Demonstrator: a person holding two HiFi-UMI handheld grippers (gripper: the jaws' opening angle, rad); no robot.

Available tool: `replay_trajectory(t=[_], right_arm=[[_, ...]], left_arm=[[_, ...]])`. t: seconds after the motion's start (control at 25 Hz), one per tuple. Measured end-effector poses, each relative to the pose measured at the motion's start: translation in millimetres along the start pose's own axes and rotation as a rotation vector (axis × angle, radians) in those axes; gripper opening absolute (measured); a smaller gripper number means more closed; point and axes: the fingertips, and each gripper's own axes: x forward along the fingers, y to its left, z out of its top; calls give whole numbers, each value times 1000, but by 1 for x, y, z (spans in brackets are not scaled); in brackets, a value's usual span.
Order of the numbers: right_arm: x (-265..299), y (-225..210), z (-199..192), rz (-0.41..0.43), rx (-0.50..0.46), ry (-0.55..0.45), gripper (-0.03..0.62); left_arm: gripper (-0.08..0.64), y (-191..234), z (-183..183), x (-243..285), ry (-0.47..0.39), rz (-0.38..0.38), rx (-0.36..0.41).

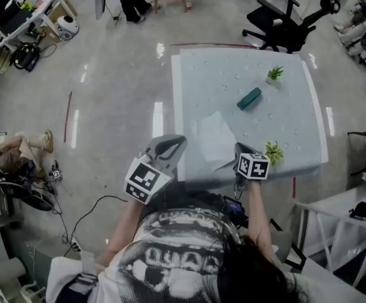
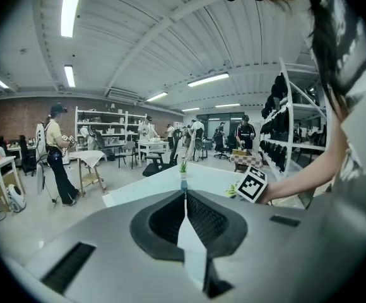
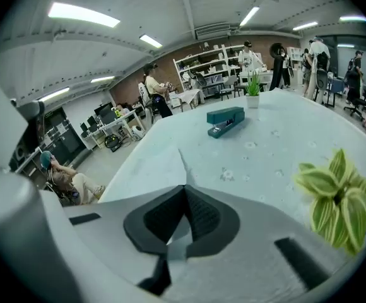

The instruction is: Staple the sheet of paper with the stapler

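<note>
A white sheet of paper (image 1: 216,137) lies near the front of the pale table (image 1: 296,125); a teal stapler (image 1: 249,98) rests farther back. My right gripper (image 1: 237,147) sits at the sheet's right edge. In the right gripper view its jaws (image 3: 185,188) meet, and the paper's (image 3: 151,166) raised edge runs into them; the stapler (image 3: 226,121) lies beyond. My left gripper (image 1: 182,141) hovers at the table's front left edge, shut and empty. In the left gripper view its jaws (image 2: 184,194) are pressed together.
A small potted plant (image 1: 274,74) stands at the back, and a leafy one (image 1: 273,151) stands right beside my right gripper. A black office chair (image 1: 284,24) stands behind the table. A white side table (image 1: 334,213) stands at the right. Cables run across the floor at the left.
</note>
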Motion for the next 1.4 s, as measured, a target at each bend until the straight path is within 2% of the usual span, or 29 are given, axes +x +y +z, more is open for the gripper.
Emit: replay_trajectory(t=[0.28, 0.64, 0.88, 1.2, 1.36, 1.4], right_arm=[[22, -38, 54, -20, -65, 19, 3], [51, -79, 83, 2, -28, 76, 3], [61, -94, 102, -2, -12, 75, 3], [58, -119, 98, -46, -56, 141, 3], [54, -120, 99, -56, -58, 110, 6], [53, -120, 101, -59, -61, 99, 29]], left_arm=[[7, 7, 4, 3, -9, 16, -2], [7, 18, 2, 0, -18, 51, -19], [8, 29, -5, 0, -16, 75, -46], [6, 35, -10, 1, -17, 90, -73], [6, 38, -14, 0, -16, 96, -79], [6, 39, -14, -1, -16, 97, -79]])
